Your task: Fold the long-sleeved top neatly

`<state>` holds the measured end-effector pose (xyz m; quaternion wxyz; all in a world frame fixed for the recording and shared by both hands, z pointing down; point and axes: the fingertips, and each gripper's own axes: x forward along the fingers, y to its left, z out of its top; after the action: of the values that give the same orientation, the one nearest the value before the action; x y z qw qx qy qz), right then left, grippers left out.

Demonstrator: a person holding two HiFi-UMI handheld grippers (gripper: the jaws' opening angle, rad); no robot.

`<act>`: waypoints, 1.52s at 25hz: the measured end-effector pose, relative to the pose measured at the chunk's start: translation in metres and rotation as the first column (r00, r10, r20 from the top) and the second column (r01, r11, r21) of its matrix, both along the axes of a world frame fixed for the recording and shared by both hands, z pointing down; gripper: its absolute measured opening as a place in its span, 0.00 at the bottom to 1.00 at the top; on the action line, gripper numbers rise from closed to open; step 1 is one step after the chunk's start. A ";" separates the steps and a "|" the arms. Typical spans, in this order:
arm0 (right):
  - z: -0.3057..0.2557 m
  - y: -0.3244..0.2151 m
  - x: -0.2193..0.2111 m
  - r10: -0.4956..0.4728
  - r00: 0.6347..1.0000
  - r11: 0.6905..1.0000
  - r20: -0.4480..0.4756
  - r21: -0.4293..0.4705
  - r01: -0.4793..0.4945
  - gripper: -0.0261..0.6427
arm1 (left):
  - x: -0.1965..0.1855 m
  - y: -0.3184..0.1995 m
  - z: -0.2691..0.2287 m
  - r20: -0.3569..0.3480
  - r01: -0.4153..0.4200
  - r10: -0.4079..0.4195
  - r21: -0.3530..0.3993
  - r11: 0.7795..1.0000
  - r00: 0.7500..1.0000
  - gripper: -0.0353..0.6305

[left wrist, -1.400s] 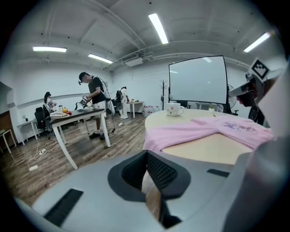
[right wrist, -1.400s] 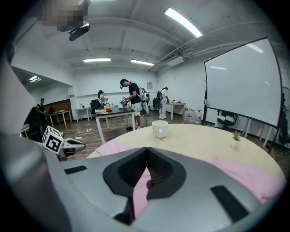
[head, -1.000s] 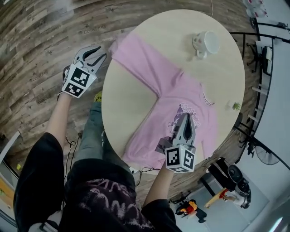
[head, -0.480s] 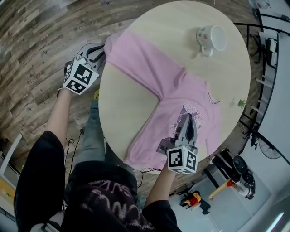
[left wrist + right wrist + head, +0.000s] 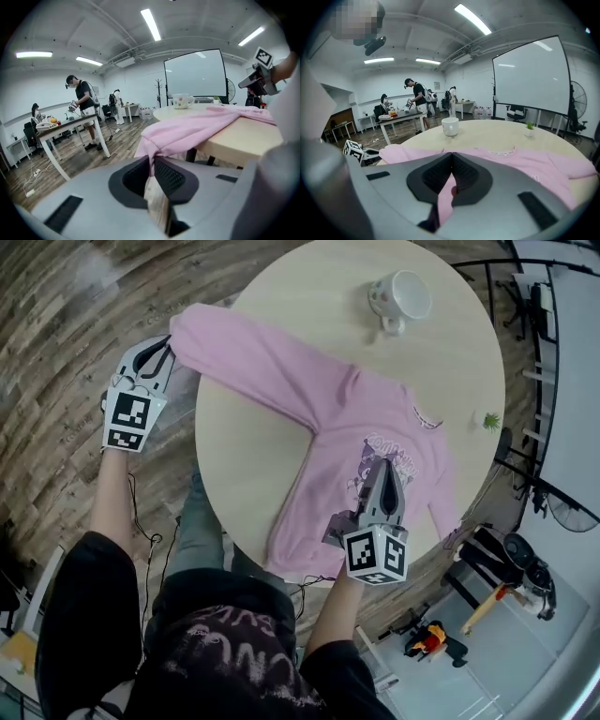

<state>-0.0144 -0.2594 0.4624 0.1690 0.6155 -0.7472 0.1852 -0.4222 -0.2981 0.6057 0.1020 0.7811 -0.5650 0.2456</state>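
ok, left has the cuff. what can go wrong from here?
1. The left gripper jaws have just been closing on the sleeve and pinch only its end, off the table; a pull could slip it out.
2. The mug stands near the top; a swung sleeve might knock it.
3. The top's hem lies at the table's edge by the right gripper; it could slide off.

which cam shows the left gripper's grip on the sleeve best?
Left gripper view: the left gripper, jaws just closed further, pinches the sleeve cuff close up. Head view shows the pinch small, from above. Right gripper view shows only its marker cube, far left.
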 end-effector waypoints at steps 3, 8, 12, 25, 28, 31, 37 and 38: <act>-0.008 0.007 0.007 0.025 0.999 0.999 0.036 0.019 -0.026 0.05 | -0.001 -0.004 -0.025 0.044 -0.012 0.010 0.028 1.000 0.999 0.12; -0.019 0.019 0.037 0.089 0.993 0.995 0.083 0.034 -0.092 0.05 | 0.014 -0.009 -0.072 0.074 -0.019 0.013 0.081 0.997 0.997 0.12; -0.028 0.034 0.074 0.132 0.985 0.989 0.115 0.051 -0.139 0.05 | 0.049 -0.015 -0.116 0.113 -0.026 0.011 0.133 0.991 0.994 0.12; -0.040 0.098 0.249 0.279 0.949 0.953 0.150 0.077 -0.292 0.05 | 0.298 -0.041 -0.181 0.095 -0.230 0.214 0.224 0.947 0.972 0.12; -0.036 0.122 0.287 0.341 0.927 0.933 0.158 0.069 -0.355 0.05 | 0.367 -0.044 -0.177 0.119 -0.323 0.303 0.218 0.921 0.945 0.12; -0.021 0.149 0.317 0.390 0.907 0.915 0.157 0.046 -0.401 0.05 | 0.431 -0.042 -0.156 0.151 -0.417 0.393 0.194 0.888 0.907 0.12; 0.003 0.186 0.369 0.473 0.868 0.876 0.151 0.023 -0.481 0.05 | 0.517 -0.039 -0.102 0.173 -0.515 0.493 0.124 0.848 0.853 0.12; 0.004 0.192 0.375 0.488 0.859 0.868 0.154 0.021 -0.496 0.05 | 0.526 -0.037 -0.092 0.185 -0.526 0.504 0.102 0.844 0.844 0.12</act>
<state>0.3603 -0.0671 0.4666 0.0435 0.7757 -0.5807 0.2432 0.1043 -0.3356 0.5136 -0.0693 0.8887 -0.3568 0.2794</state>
